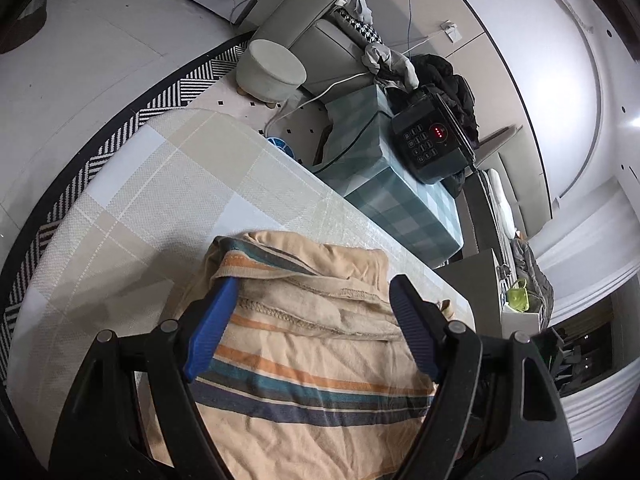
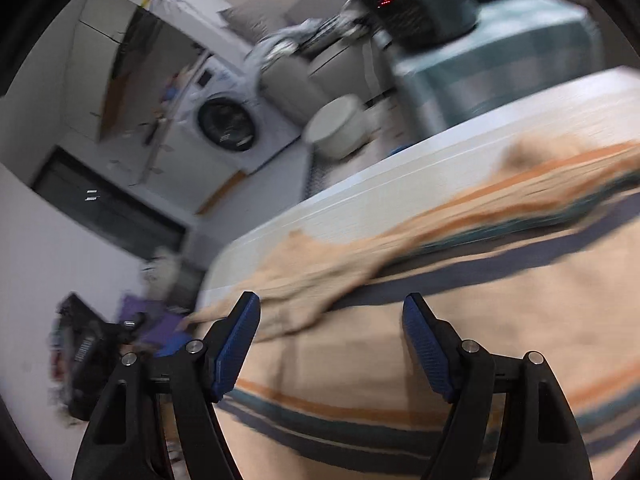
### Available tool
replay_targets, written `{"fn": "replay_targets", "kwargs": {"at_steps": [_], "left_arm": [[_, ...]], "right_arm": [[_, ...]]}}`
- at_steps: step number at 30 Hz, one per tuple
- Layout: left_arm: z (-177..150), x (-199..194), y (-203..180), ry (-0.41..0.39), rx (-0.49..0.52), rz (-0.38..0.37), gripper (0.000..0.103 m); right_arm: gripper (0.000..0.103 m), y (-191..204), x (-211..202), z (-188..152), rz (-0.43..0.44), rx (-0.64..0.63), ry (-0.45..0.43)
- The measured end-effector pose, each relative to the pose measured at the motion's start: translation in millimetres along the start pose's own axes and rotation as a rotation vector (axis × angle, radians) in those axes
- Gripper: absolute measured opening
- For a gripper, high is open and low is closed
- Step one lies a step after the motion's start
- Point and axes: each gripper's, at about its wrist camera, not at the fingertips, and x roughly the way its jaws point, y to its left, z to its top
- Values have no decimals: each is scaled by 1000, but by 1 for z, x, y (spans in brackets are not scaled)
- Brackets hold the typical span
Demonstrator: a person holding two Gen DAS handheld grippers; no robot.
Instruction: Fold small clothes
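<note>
**One striped garment on the surface, two grippers spread above it**

Where the room fills the edges of both views, we see a pale tiled floor, a black-and-white striped rug [image 1: 132,120], a grey sofa [image 1: 320,36] heaped with clothes, and one white washing machine [image 2: 224,124] against the far wall. One surface [image 1: 132,208] takes up the middle, covered in a beige and pale-blue checked cloth. Just beside its far edge stands one box-shaped stand under a teal checked cover [image 1: 396,184], with one black keypad device [image 1: 432,140] showing red lights on top. One round grey pouf [image 1: 272,68] sits on the rug near the sofa.

We count one garment [image 1: 320,360]: a tan piece with orange, teal and navy stripes, lying rumpled on the surface, its upper part folded over itself with a seam showing. In the right wrist view it is blurred, one edge trailing toward the corner of the surface.

We hold two grippers. The left gripper [image 1: 312,292] has its blue pads wide apart over the garment, one tip at the folded edge; whether they touch the cloth we cannot tell. The right gripper [image 2: 332,308] is also spread wide, gripping nothing, with the garment beneath.
</note>
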Motion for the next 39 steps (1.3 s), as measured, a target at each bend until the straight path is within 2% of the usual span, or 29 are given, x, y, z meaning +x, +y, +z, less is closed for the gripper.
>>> {"fn": "replay_targets", "kwargs": {"at_steps": [5, 12, 18, 21, 25, 28, 30, 32, 35, 37, 39], "left_arm": [[-1, -2, -3, 6, 9, 1, 76], [-5, -2, -14, 17, 44, 20, 76], [-11, -8, -40, 16, 135, 15, 76], [-18, -9, -58, 17, 207, 14, 76], [-34, -8, -87, 26, 332, 28, 76], [-46, -8, -106, 30, 425, 38, 76], [-54, -11, -119, 14, 491, 56, 76], [-57, -15, -124, 6, 508, 51, 76], [-56, -16, -124, 14, 504, 43, 76], [-53, -19, -121, 11, 500, 59, 76], [-45, -23, -109, -3, 473, 77, 76]], "right_arm": [[76, -23, -63, -10, -171, -39, -116], [76, -60, -185, -41, -397, -66, -230], [76, -55, -279, -75, -578, -105, -307], [76, -36, -304, -94, -606, -147, -319], [76, 15, -295, -113, -632, -278, -315], [76, 51, -257, -110, -650, -345, -296], [76, 72, -232, -109, -605, -336, -269], [76, 101, -205, -112, -546, -353, -244], [76, 142, -171, -115, -470, -441, -232], [76, 155, -147, -109, -418, -477, -198], [76, 154, -121, -91, -355, -429, -160]]}}
